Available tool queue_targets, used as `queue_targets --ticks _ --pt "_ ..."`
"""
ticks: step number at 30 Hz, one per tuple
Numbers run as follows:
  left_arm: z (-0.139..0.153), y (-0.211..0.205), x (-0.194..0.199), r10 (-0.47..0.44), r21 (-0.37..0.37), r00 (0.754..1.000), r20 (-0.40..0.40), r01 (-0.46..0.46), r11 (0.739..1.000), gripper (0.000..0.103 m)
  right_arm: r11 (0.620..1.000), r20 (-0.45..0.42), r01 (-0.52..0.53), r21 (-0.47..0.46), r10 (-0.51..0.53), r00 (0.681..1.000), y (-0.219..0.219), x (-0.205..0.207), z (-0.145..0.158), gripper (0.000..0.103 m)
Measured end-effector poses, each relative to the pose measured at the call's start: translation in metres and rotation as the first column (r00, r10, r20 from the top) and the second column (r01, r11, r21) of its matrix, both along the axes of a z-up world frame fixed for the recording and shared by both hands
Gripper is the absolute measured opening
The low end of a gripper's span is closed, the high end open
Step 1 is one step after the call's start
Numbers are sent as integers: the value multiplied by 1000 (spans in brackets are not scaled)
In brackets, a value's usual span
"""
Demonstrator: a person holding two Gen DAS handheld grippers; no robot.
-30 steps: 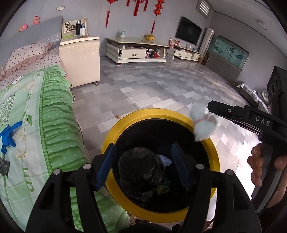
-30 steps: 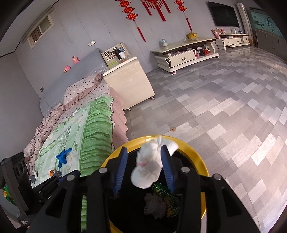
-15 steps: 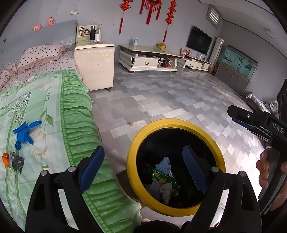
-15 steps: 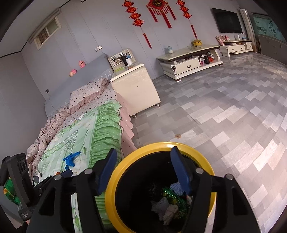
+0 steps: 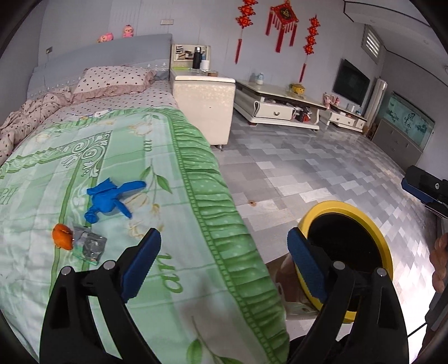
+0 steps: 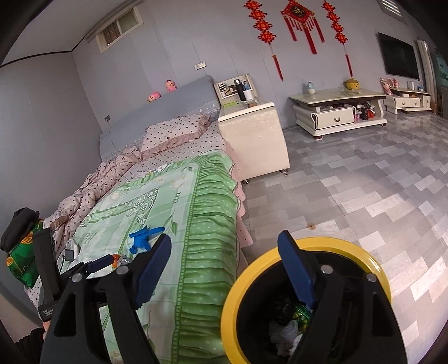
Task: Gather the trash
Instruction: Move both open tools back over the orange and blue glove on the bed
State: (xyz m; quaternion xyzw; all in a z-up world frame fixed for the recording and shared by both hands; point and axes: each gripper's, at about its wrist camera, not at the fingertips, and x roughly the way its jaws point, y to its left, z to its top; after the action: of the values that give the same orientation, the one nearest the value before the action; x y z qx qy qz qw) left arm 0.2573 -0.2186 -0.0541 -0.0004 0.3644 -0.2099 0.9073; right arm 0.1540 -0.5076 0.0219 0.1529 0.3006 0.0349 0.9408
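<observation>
the left gripper (image 5: 224,260), black with blue ribbed pads, hangs with its jaws spread wide and nothing between them; they have just been opening, and one finger sits over the green quilted bedspread (image 5: 117,173) while the other covers the near rim of the round black bin with a yellow rim (image 5: 383,246) on the floor. the right gripper (image 6: 225,267) is likewise released and bare, its jaws having just been opening, one finger over the bedspread's ruffled edge and the other over the bin's mouth. inside the bin, crumpled white tissue (image 6: 285,333) and a green shiny wrapper (image 6: 301,313) lie on dark rubbish at the bottom. the bin stands on the grey tiled floor (image 6: 378,201) just beside the bed's long ruffled edge, near the foot end. on the bedspread, in from that edge, lies a small orange peel-like piece (image 5: 63,236) touching a crumpled grey foil wrapper (image 5: 89,246); just beyond them lies a bright blue rubbery scrap with floppy strips (image 5: 112,197). farther up the bed, a pink polka-dot pillow (image 5: 114,81) rests against the grey headboard (image 5: 106,53), with a rumpled dotted blanket (image 5: 25,117) at the far side. a cream bedside cabinet (image 5: 204,103) stands at the head corner, and a low white tv stand (image 5: 277,106) runs along the back wall under red hanging knot decorations (image 5: 282,22).
</observation>
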Motion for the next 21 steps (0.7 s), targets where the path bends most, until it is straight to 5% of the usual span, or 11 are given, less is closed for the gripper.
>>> queue_targets --ticks 9,21 --pt "-17 96 29 172 9 985 -26 -171 985 88 991 -21 -127 -52 126 992 77 37 2 76" --pt "-54 205 67 368 40 927 -80 -365 930 88 948 -103 -292 -125 280 954 184 95 -33 76"
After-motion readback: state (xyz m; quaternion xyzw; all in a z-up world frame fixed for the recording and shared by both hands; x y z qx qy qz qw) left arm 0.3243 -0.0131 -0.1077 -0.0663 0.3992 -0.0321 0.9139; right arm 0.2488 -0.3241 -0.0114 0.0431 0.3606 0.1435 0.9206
